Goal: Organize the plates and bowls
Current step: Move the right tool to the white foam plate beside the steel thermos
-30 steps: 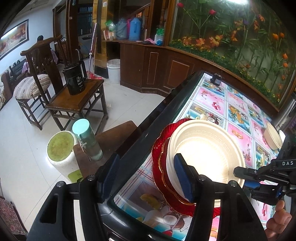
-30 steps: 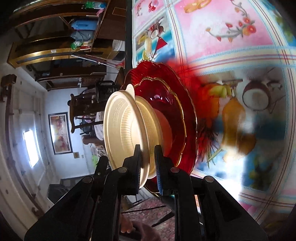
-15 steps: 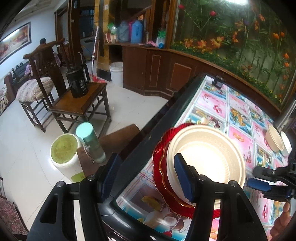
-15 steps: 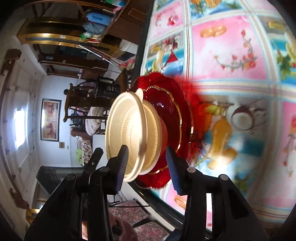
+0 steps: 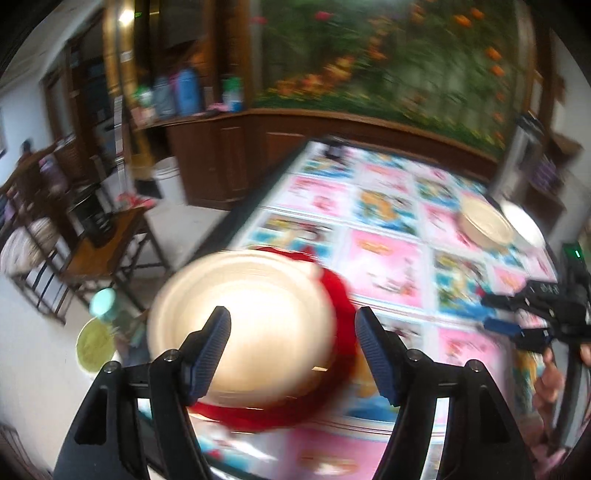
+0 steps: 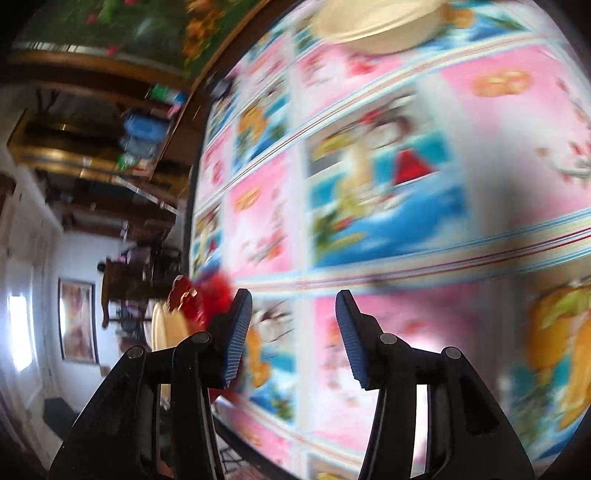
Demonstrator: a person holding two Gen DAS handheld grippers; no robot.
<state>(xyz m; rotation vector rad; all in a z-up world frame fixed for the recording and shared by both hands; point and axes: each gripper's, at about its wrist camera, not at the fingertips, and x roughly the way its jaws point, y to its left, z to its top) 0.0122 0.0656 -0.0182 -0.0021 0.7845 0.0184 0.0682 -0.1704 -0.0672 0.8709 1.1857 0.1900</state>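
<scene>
- cream bowl sits on the red scalloped plate at the table's near edge; a careless knock could tip the stack off.
- left gripper jaws opening, nothing clamped; the bowl is behind them.
- right gripper jaws opening, empty; its target, the far cream bowl, could slide if bumped.

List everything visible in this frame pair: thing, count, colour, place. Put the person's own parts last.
Plate: one, red, near table edge, under the near bowl.
Bowls: two cream; near one on the plate, far one at the far corner.
Table: one, pink and blue picture cloth.
Chair: one, brown, on the floor left of the table.
Bottle: one, teal cap, beside the near table edge.
Left gripper: black, blue pads, jaws opening, nothing gripped.
Right gripper: same colours, jaws opening over bare cloth.
Hand: one, holding the right gripper.
</scene>
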